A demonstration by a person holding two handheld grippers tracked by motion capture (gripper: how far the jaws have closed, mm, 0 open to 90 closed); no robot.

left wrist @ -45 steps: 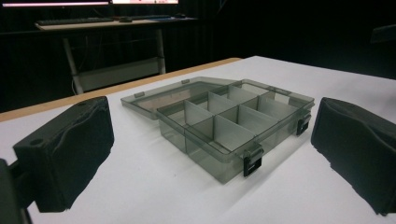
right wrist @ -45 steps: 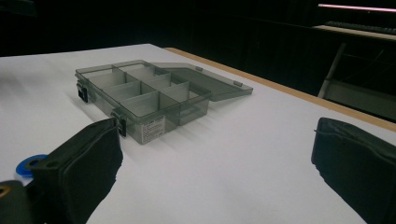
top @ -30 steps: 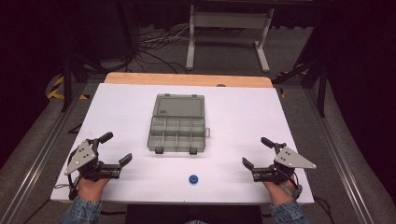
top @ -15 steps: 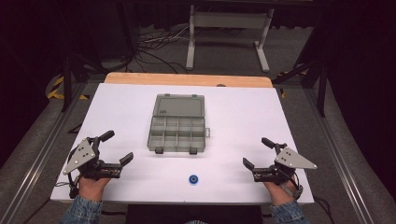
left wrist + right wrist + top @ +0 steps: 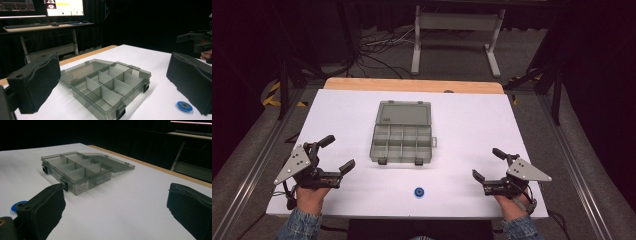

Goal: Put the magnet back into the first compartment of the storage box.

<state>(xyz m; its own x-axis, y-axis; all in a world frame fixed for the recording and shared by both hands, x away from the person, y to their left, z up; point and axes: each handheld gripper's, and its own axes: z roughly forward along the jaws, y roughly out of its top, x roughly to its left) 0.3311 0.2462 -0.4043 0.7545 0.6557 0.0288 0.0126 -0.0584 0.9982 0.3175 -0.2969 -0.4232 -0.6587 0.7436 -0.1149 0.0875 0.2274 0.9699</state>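
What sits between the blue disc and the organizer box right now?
Nothing: in the high view, only bare white table separates the blue disc from the open organizer box. The left gripper view agrees.

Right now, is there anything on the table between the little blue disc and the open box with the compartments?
Nothing visible. The blue disc lies on bare white table just in front of the open organizer box, apart from it. Both grippers, left and right, sit off to the sides, jaws open.
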